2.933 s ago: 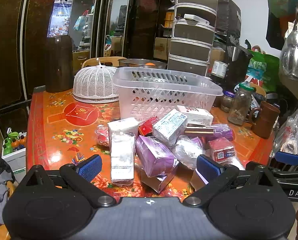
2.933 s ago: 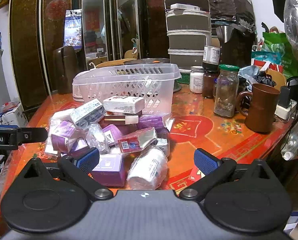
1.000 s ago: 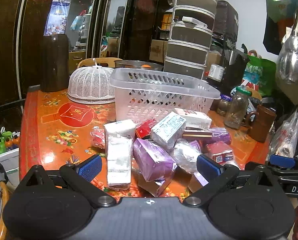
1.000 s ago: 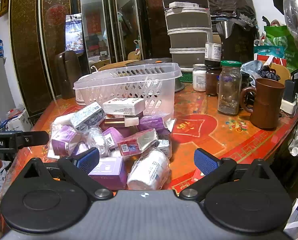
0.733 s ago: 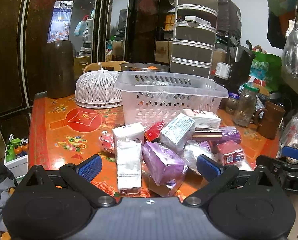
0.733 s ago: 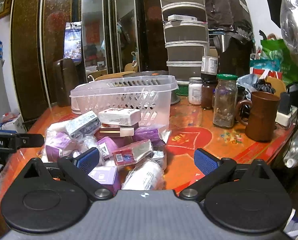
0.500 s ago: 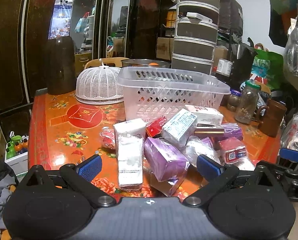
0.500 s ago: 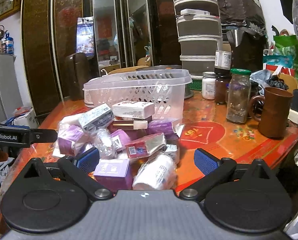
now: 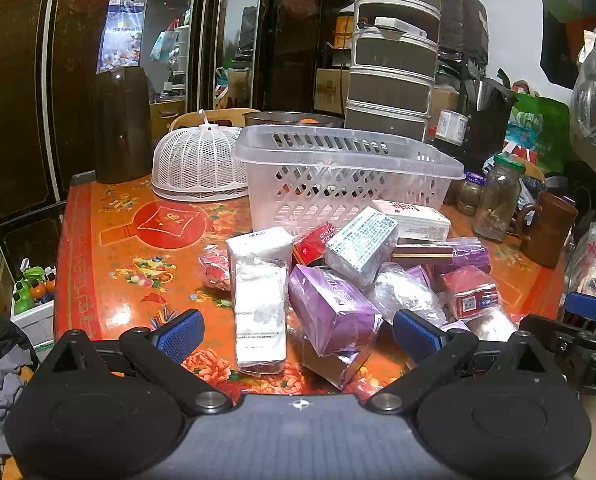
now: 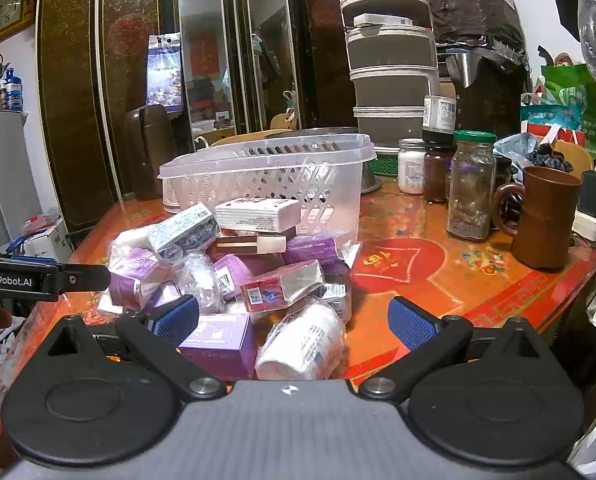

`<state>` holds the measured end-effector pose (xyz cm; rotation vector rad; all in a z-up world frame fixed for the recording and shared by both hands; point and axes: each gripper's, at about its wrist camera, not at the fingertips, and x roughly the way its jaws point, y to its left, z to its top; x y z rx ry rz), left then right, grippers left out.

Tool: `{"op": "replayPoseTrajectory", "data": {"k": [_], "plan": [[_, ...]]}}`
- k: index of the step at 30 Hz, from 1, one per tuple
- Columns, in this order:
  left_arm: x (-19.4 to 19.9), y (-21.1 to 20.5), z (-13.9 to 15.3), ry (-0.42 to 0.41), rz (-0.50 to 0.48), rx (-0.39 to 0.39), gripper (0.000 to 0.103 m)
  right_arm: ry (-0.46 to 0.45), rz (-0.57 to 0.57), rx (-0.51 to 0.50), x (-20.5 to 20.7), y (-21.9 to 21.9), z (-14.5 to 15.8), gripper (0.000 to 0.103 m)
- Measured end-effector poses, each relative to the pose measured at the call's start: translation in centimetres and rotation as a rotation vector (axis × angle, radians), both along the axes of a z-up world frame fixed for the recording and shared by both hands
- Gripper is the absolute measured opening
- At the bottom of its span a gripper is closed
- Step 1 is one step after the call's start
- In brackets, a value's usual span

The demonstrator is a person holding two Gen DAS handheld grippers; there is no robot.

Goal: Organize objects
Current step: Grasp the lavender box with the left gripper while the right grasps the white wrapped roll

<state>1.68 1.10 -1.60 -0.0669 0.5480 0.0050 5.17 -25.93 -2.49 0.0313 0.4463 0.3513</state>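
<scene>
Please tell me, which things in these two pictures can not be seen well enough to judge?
- Floor of the clear basket: both views look from low, so its lattice wall and the pile hide whether anything lies inside.
- Packets at the bottom of the pile: both views, covered by the upper packets.
- Small print on the grey box: left wrist view, too small to read.
- Metal bowl behind the basket: only its rim shows.
</scene>
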Motion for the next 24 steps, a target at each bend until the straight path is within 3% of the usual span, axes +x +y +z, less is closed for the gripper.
{"op": "replayPoseTrajectory", "data": {"k": [13, 20, 24], "plan": [[-0.1, 0.2, -0.2, 0.002, 0.007, -0.003, 0.102, -0.001, 0.003, 0.001, 0.0, -0.1, -0.1, 0.103], [0.0, 2.0, -1.8, 0.031, 0.045, -0.014, 0.099, 0.017, 0.008, -0.004, 0.0, -0.6, -1.4, 0.103], [0.1, 1.1, -2.0, 0.011, 0.003, -0.021, 0.096, 0.035, 0.018, 0.000, 0.4, -0.4, -2.3, 0.101]]}}
